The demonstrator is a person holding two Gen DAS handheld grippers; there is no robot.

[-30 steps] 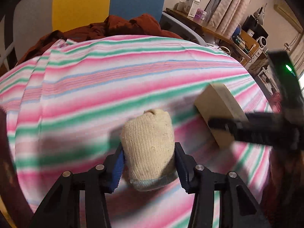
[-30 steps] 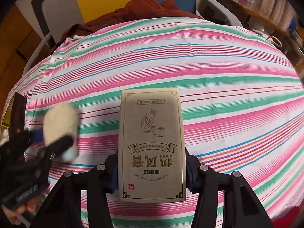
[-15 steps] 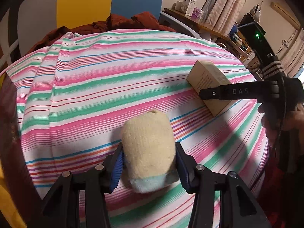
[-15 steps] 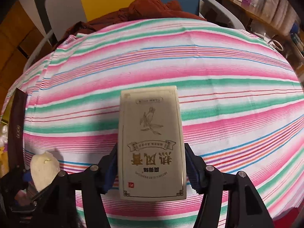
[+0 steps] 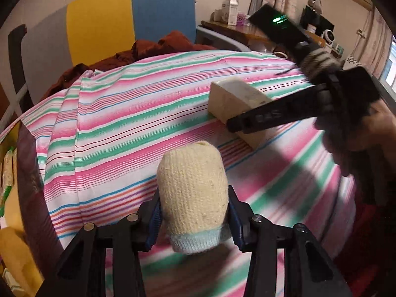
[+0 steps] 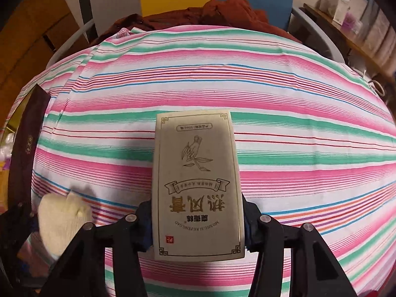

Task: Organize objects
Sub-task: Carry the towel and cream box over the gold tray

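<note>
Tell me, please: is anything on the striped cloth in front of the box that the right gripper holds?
Nothing visible. The right gripper, its jaws closing, holds the beige box above the striped cloth, which lies bare ahead. The rolled sock is off to the left, in the left gripper.

The bed [image 6: 297,113] is covered by a striped sheet [image 5: 128,128]. A rust-red cloth [image 6: 230,10] is heaped at its far edge.

Left claw [image 5: 194,219] and right claw [image 6: 198,225], both angled down, jaws closing.
</note>
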